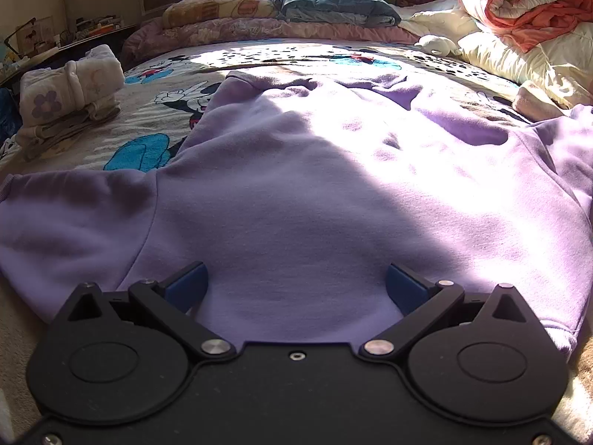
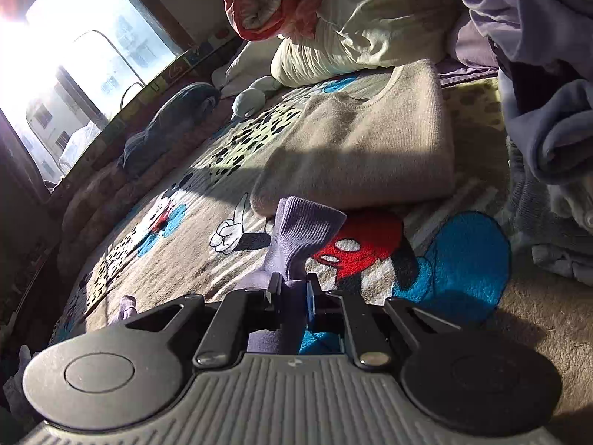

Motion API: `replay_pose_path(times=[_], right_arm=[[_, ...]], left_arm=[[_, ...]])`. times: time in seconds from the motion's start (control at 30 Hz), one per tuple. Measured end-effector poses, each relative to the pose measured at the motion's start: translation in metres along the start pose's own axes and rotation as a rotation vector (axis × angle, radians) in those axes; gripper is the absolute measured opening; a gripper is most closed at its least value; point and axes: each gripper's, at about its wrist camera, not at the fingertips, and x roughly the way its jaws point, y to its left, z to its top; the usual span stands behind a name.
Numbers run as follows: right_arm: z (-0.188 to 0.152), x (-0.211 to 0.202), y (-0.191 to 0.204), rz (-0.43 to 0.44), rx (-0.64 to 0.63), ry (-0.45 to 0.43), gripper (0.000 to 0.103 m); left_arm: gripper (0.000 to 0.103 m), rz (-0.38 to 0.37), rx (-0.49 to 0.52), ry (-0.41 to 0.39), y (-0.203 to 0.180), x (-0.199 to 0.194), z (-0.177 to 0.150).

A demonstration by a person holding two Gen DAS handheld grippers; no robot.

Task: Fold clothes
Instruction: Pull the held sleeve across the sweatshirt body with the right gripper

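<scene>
A lilac sweatshirt (image 1: 315, 193) lies spread flat on the cartoon-print bed cover (image 1: 155, 111), sleeves out to both sides. My left gripper (image 1: 296, 285) hovers open over its near hem edge, blue pads wide apart with nothing between them. In the right wrist view my right gripper (image 2: 292, 289) is shut on the ribbed lilac cuff (image 2: 304, 230) of the sweatshirt's sleeve, lifted a little above the cover. A folded beige sweater (image 2: 363, 148) lies just beyond the cuff.
A folded white garment with purple flowers (image 1: 70, 92) rests at the left. An orange-and-white quilt roll (image 1: 533, 3) and cream duvet (image 1: 519, 55) sit at the far right, pillows (image 1: 222, 9) at the back. A heap of lilac and grey clothes (image 2: 548, 111) stands to the right.
</scene>
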Motion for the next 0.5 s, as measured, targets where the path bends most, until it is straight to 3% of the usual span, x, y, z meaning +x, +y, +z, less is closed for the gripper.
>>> replay_pose_path(times=[0.27, 0.5], right_arm=[[-0.009, -0.023, -0.042, -0.054, 0.050, 0.009, 0.014], [-0.008, -0.012, -0.042, -0.049, 0.027, 0.022, 0.014]], left_arm=[[0.103, 0.006, 0.005, -0.015, -0.002, -0.001, -0.003], [0.103, 0.011, 0.007, -0.034, -0.002, -0.002, -0.006]])
